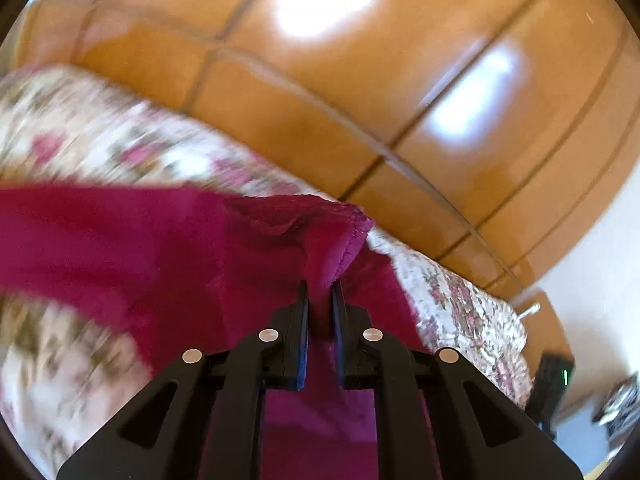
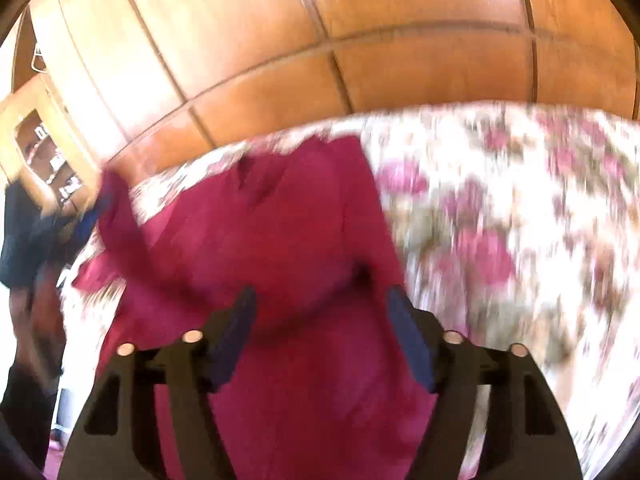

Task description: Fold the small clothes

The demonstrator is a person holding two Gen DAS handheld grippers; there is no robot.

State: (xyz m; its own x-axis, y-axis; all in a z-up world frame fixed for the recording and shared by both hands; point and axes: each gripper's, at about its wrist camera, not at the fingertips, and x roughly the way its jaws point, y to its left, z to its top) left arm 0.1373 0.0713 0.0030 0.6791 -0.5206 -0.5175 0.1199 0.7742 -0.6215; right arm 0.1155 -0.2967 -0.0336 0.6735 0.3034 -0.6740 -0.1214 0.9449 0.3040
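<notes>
A magenta garment (image 1: 168,248) lies across a floral bedspread (image 1: 92,136). My left gripper (image 1: 320,286) is shut on a bunched hem of the garment, which rises in a fold between its fingers. In the right wrist view the same garment (image 2: 280,232) spreads under my right gripper (image 2: 320,292), whose jaws stand wide apart above the cloth and hold nothing. The left gripper shows blurred at the garment's far left corner (image 2: 96,208). Both views are motion-blurred.
A glossy wooden wardrobe (image 1: 360,80) stands behind the bed and also shows in the right wrist view (image 2: 280,40). The floral bedspread (image 2: 520,220) extends to the right. A white wall (image 1: 600,280) and dark items on the floor (image 1: 556,376) are at far right.
</notes>
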